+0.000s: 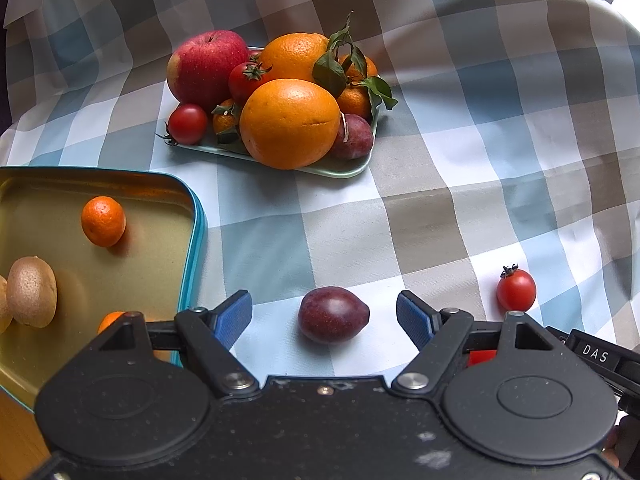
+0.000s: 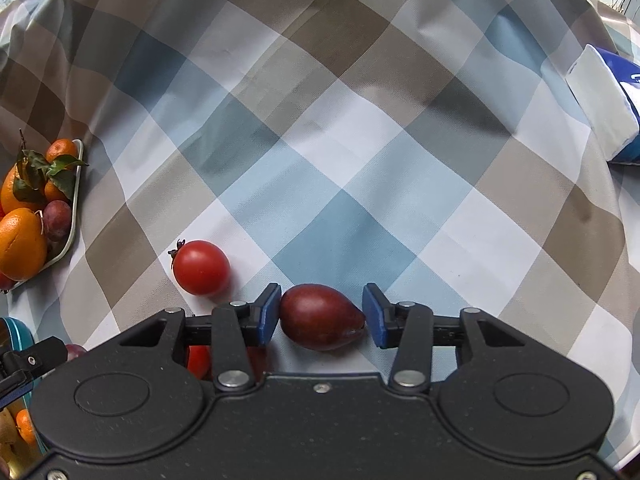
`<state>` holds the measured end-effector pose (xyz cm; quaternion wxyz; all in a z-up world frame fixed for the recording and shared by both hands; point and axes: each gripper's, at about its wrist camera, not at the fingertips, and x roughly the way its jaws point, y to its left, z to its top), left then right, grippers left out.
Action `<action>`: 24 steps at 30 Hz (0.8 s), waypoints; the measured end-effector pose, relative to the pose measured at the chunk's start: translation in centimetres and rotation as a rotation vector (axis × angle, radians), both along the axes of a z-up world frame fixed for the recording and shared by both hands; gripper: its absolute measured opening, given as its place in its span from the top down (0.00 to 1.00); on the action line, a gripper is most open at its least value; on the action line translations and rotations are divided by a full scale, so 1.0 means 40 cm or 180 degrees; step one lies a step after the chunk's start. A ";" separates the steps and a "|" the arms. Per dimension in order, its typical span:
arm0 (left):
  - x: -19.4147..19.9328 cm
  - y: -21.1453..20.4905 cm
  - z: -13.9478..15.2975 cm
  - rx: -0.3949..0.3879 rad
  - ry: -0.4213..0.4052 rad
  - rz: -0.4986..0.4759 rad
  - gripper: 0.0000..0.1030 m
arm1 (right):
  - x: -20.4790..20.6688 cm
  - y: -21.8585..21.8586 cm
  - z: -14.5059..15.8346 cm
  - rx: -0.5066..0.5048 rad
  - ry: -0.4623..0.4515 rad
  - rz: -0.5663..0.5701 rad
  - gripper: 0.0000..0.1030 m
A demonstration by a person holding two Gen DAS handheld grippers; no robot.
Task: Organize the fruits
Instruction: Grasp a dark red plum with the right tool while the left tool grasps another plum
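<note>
A checked tablecloth (image 2: 340, 160) covers the table. The left gripper (image 1: 325, 314) stands wide open, a dark purple plum (image 1: 333, 314) lying on the cloth between its blue pads, touching neither. The right gripper (image 2: 320, 316) is narrowly open around a reddish-brown plum (image 2: 320, 316): the left pad touches it, the right pad stands just clear. A cherry tomato (image 2: 201, 267) sits just beside, to the left.
</note>
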<state>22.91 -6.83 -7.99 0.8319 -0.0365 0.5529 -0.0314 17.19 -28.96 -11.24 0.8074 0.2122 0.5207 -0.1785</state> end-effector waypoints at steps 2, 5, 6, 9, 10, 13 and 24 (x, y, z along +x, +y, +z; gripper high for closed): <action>0.002 0.002 -0.001 -0.0014 0.0008 0.0004 0.20 | -0.008 0.008 0.004 -0.0028 0.0008 0.0038 0.49; 0.006 0.013 -0.002 -0.0062 0.0020 0.0049 0.20 | -0.025 0.016 0.006 -0.0066 0.0050 0.0035 0.49; 0.007 0.017 -0.002 -0.0089 0.0029 0.0065 0.20 | -0.034 0.017 0.007 -0.0058 0.0053 0.0022 0.49; 0.009 0.027 -0.002 -0.0176 0.0052 0.0111 0.20 | -0.059 0.012 0.007 0.0034 0.0062 -0.0045 0.49; 0.010 0.028 -0.003 -0.0184 0.0058 0.0117 0.20 | -0.067 0.009 0.007 0.0077 0.0059 -0.0066 0.49; 0.011 0.020 -0.008 -0.0120 0.0048 0.0112 0.20 | -0.089 -0.002 0.004 0.0205 0.0054 -0.0134 0.49; 0.018 -0.008 -0.053 0.0148 0.0115 0.0065 0.20 | -0.093 0.007 0.004 0.0188 0.0040 -0.0129 0.49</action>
